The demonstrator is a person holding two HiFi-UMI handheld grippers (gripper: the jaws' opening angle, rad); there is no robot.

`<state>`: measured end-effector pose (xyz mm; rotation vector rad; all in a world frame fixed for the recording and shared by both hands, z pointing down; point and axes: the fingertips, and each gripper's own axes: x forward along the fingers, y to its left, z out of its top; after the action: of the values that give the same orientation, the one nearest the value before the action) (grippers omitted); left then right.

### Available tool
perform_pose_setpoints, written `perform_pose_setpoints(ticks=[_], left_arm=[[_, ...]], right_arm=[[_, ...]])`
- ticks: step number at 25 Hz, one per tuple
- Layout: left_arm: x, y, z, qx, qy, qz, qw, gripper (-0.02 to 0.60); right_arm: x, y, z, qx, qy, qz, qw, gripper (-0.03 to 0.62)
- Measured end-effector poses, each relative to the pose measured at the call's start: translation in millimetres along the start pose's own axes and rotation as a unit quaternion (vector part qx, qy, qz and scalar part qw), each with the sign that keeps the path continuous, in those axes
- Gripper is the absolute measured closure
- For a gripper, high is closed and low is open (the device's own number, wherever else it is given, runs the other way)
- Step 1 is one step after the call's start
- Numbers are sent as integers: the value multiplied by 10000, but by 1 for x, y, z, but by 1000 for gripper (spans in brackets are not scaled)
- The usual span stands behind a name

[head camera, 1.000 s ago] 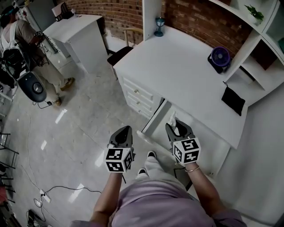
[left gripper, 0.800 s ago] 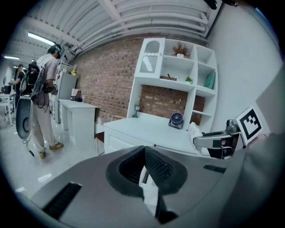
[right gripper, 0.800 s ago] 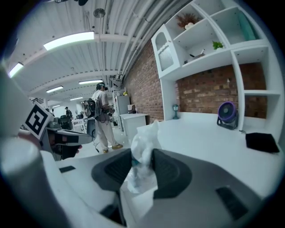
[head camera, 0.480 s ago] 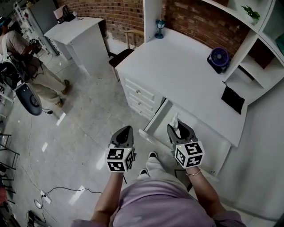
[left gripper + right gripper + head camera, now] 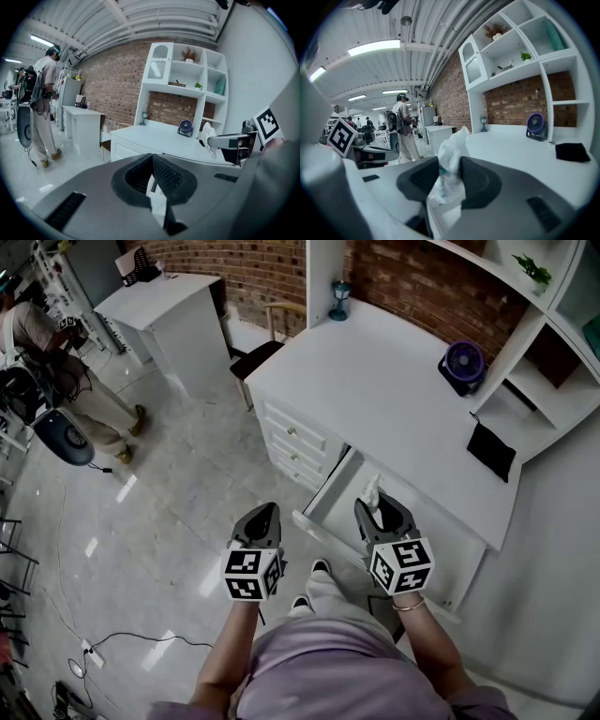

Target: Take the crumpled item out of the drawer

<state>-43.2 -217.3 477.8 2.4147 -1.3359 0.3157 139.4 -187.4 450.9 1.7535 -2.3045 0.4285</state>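
A white crumpled item (image 5: 371, 491) sticks up between the fingers of my right gripper (image 5: 380, 511), which is shut on it above the open drawer (image 5: 319, 504) of the white desk (image 5: 394, 390). In the right gripper view the crumpled item (image 5: 452, 161) fills the gap between the dark pads of the right gripper (image 5: 449, 174). My left gripper (image 5: 262, 515) hangs over the floor to the left of the drawer, shut with nothing in it. In the left gripper view its jaws (image 5: 152, 180) meet, and the crumpled item (image 5: 205, 133) shows at the right.
A purple fan (image 5: 464, 362), a black pouch (image 5: 492, 452) and a blue lamp (image 5: 337, 296) lie on the desk. Shelves rise at the right. Three small drawers (image 5: 292, 448) sit left of the open one. A person (image 5: 52, 343) stands at far left, and cables (image 5: 122, 643) cross the floor.
Both grippers have barely moved; the right one keeps the crumpled item raised over the drawer. The person at the left has shifted a little.
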Motion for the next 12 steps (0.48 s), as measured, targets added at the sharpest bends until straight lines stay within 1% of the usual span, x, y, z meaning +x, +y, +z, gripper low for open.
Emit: perform_pose_setpoints(ticks=[12], left_arm=[[4,-1,-1,-8,-4,4,10000,581]], right_arm=[[4,-2,1,-27,-6,62,10000,445]])
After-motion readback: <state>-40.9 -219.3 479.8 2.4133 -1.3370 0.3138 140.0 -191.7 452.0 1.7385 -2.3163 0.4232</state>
